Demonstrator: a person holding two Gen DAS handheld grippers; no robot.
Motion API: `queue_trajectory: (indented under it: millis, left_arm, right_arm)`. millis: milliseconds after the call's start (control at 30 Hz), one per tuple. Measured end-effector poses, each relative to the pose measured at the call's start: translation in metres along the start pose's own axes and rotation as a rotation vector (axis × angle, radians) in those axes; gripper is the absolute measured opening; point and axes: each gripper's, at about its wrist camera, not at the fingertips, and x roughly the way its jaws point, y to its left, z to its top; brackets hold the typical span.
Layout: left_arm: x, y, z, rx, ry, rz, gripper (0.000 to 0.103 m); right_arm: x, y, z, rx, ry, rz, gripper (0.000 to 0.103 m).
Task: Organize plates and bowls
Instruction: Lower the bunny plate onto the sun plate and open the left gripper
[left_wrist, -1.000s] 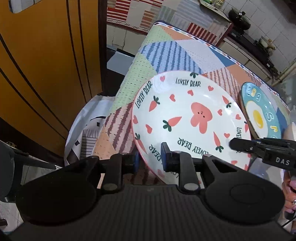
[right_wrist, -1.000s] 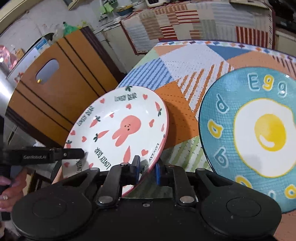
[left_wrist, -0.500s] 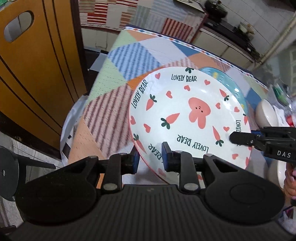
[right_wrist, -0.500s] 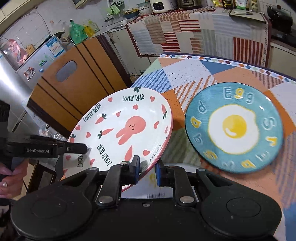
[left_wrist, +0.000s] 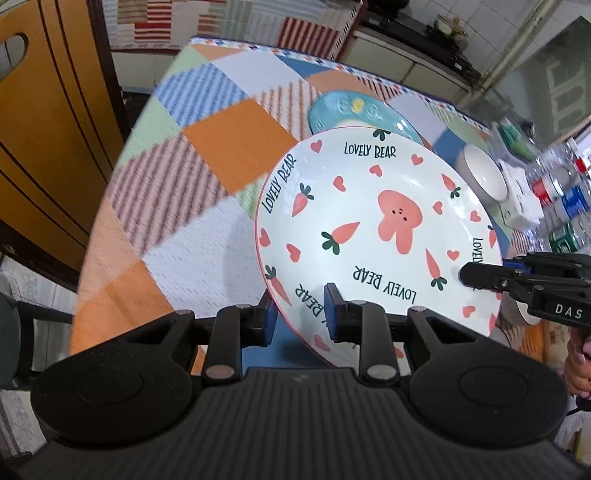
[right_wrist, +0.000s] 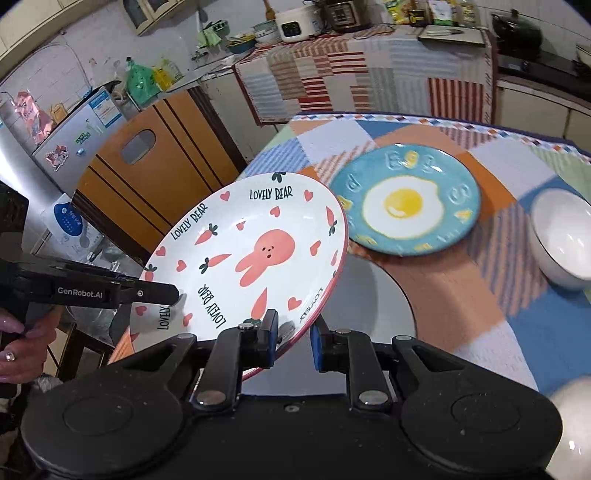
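Two grippers are holding one white rabbit-and-carrot plate (left_wrist: 376, 236), lettered "LOVELY BEAR", tilted above the patchwork-covered counter (left_wrist: 207, 155).

Left wrist view: the left gripper (left_wrist: 299, 314) is clamping the plate's near rim, one blue-padded finger under it and one on its face. The right gripper (left_wrist: 476, 275) is reaching in from the right, its tip lying on the plate's far-right rim; its closure cannot be told here. A blue egg plate (left_wrist: 354, 110) is lying flat on the counter behind the held plate, partly hidden by it. A white bowl (left_wrist: 484, 177) is sitting to the right, near bottles and cartons.

Right wrist view: the right gripper (right_wrist: 293, 338) is clamping the plate's (right_wrist: 255, 251) lower rim, the edge passing between its fingers. The left gripper (right_wrist: 162, 293) is entering from the left and touching the opposite rim. The blue egg plate (right_wrist: 406, 199) is resting on the counter (right_wrist: 480, 288) just beyond the held plate, with the white bowl (right_wrist: 561, 240) near it at right.
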Motion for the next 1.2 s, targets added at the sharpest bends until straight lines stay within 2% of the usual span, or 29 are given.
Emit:
queue_trajectory:
  millis: [267, 400, 767, 933, 1200]
  left_arm:
    - [0.019, -0.023, -0.020, 0.035, 0.048, 0.000, 0.025]
    - [0.032, -0.022, -0.024, 0.015, 0.066, 0.000, 0.025]
    - [0.054, -0.018, -0.027, 0.022, 0.095, 0.000, 0.025]
    - [0.056, -0.021, -0.027, 0.059, 0.080, 0.035, 0.026]
    - [0.064, -0.017, -0.026, 0.052, 0.100, 0.035, 0.027]
  right_arm:
    - [-0.007, -0.020, -0.031, 0.038, 0.036, -0.017, 0.023]
    - [0.000, -0.027, -0.039, 0.046, 0.052, -0.019, 0.023]
    - [0.012, -0.030, -0.030, 0.047, 0.123, -0.057, 0.025]
    - [0.018, -0.025, -0.028, 0.034, 0.149, -0.098, 0.025]
    - [0.024, -0.019, -0.023, 0.000, 0.159, -0.133, 0.025]
